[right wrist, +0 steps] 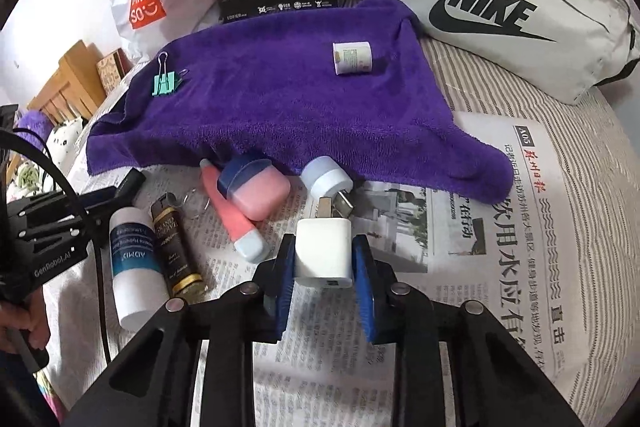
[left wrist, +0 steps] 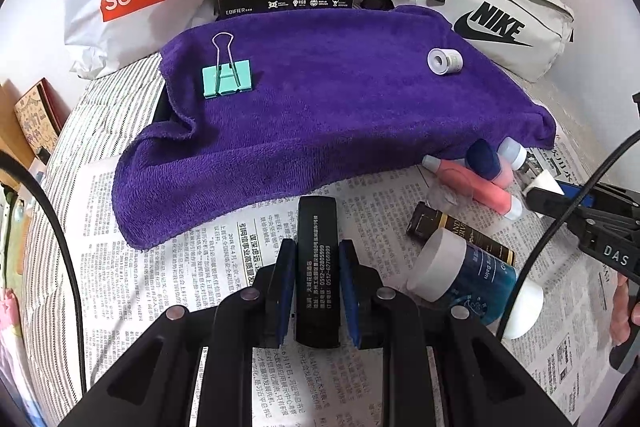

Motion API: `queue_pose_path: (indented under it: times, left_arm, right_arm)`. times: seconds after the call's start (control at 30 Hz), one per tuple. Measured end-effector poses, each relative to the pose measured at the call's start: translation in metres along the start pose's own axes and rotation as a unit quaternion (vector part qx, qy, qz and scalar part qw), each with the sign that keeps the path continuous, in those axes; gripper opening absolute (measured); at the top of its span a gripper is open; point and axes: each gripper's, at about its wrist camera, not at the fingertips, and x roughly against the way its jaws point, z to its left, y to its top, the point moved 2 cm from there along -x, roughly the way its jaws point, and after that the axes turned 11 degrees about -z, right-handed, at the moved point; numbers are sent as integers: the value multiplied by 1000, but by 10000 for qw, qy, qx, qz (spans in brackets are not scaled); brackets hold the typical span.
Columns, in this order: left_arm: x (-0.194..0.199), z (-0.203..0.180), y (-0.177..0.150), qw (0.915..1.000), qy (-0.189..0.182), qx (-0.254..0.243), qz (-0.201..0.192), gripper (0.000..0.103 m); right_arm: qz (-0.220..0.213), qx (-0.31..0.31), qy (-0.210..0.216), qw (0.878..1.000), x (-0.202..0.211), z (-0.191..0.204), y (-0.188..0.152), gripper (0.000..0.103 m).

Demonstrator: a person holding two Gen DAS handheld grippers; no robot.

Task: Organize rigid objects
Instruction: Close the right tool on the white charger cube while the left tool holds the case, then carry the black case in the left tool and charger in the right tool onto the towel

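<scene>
While two pieces already lie on the draped purple terry towel, most of the sorting is, I judge, still ahead of me. A mint-green metal binder clip sits at the towel's ten o'clock and a small white plastic jar on its side at its two o'clock, well apart.

My left gripper is clamped on a slim black rectangular lighter-like bar with white print, over the newspaper sheet at the towel's six o'clock.

My right gripper has a white cube-shaped plastic wall charger between its blue pads; both pads appear to touch its sides, though I cannot be sure how firm the grip is.

Still on the paper, at nine to eleven o'clock of the charger: a blue-and-white lotion bottle, a black-and-gold tube, a pink tube, a pink bottle with a blue cap, and a pale lilac-capped plug piece at twelve o'clock.
</scene>
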Motion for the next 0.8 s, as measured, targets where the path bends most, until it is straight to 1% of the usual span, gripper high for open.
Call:
queue_pose_path:
  times: [0.13, 0.27, 0.33, 0.47, 0.57, 0.67, 0.73, 0.8]
  left_arm:
    - [2, 1, -2, 10000, 34, -16, -4, 21]
    - [0, -1, -1, 9999, 97, -31, -54, 21]
    - [0, -2, -2, 9999, 108, -65, -78, 21]
    - [1, 1, -3, 9999, 5, -58, -123, 21]
    - [3, 5, -4, 9999, -93, 58, -129, 21]
    - [9, 7, -3, 9998, -18, 43, -181, 21]
    - [13, 11, -2, 9997, -69, 164, -195, 21]
    - [17, 12, 0, 9996, -87, 162, -225, 21]
  right_arm:
    - [84, 99, -39, 9999, 11, -6, -5, 28]
    - [195, 193, -100, 9996, 8, -7, -11, 27]
    - [152, 239, -134, 9995, 8, -6, -12, 27]
    - [116, 310, -170, 9993, 8, -4, -12, 26]
    - [137, 296, -126, 9994, 11, -5, -11, 26]
    - [120, 266, -95, 9995, 15, -6, -11, 26]
    - [104, 255, -95, 9996, 18, -8, -10, 26]
    - [92, 249, -68, 9996, 21, -9, -9, 26]
